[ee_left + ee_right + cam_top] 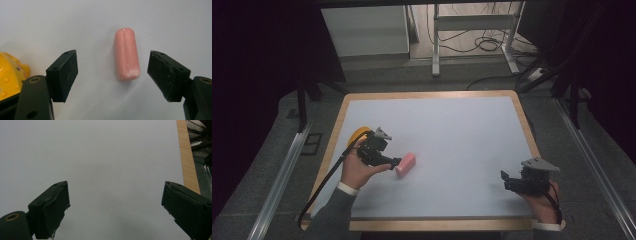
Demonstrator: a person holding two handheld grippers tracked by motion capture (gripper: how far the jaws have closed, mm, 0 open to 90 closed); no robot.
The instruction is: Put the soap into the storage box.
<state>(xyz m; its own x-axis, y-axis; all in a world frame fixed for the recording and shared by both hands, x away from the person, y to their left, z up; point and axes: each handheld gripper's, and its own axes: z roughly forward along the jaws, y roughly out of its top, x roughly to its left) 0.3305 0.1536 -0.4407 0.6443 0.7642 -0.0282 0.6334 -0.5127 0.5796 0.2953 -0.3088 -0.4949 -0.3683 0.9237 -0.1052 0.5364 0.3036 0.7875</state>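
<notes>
Two tools work over a pale surface (452, 140) with a wooden rim. Nearest, at about four o'clock, the right tool (508, 180) sits in a hand with its jaws spread wide over bare surface, gripping nothing. At about eight o'clock the left tool (397, 162) is also spread open; its jaws flank a pink sausage-shaped piece (126, 55) lying flat between them, neither jaw touching it. Farther, toward nine o'clock behind the left hand (357, 170), lies a yellow bumpy object (358, 134).
</notes>
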